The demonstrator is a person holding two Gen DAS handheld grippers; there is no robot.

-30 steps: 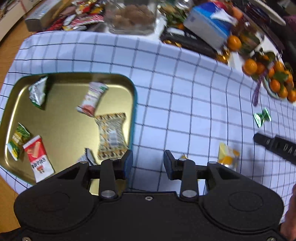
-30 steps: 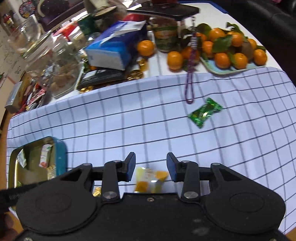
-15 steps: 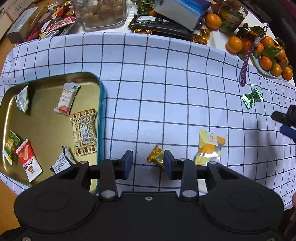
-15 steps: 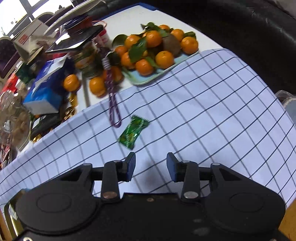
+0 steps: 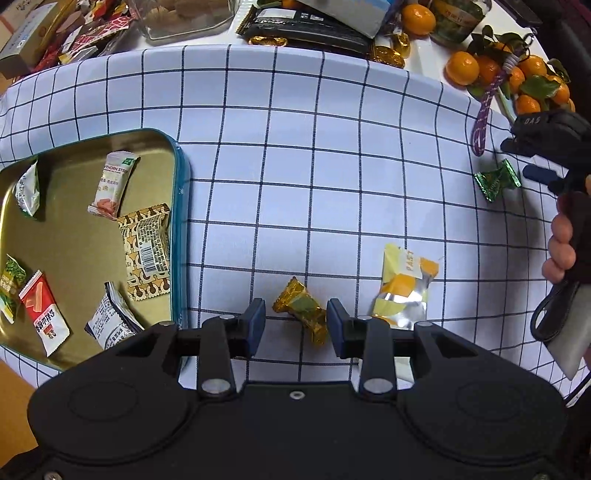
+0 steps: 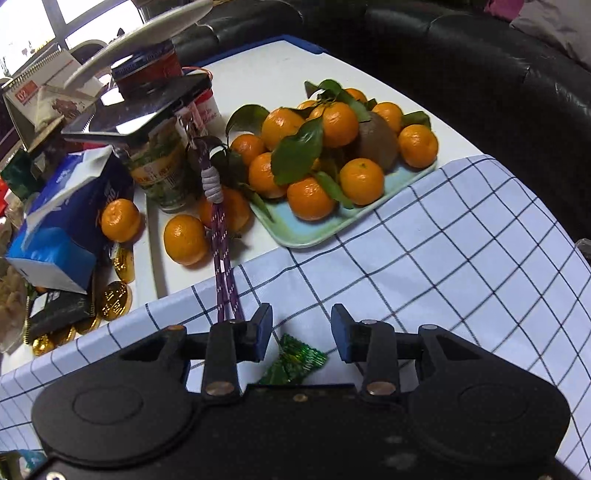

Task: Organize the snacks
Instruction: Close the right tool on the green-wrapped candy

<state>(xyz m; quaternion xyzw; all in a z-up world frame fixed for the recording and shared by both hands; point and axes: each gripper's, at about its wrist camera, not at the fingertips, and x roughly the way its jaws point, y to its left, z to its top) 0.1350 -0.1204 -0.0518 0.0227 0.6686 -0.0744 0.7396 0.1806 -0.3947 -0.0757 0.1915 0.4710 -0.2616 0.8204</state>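
The checked tablecloth (image 5: 295,155) carries a gold tin tray (image 5: 74,236) at its left side, holding several wrapped snacks, and a plate of oranges (image 6: 332,155) stands beyond the cloth's far edge. The left gripper (image 5: 295,319) is released, its jaws spread on either side of a gold-wrapped candy (image 5: 303,308) lying on the cloth, with a yellow snack packet (image 5: 404,284) just beside it to the right. The right gripper (image 6: 301,332) is likewise released, straddling a green-wrapped candy (image 6: 293,360) on the cloth near a purple cord (image 6: 223,266).

Black leather sofa (image 6: 461,48) behind white table (image 6: 273,74); bright window (image 6: 74,18)
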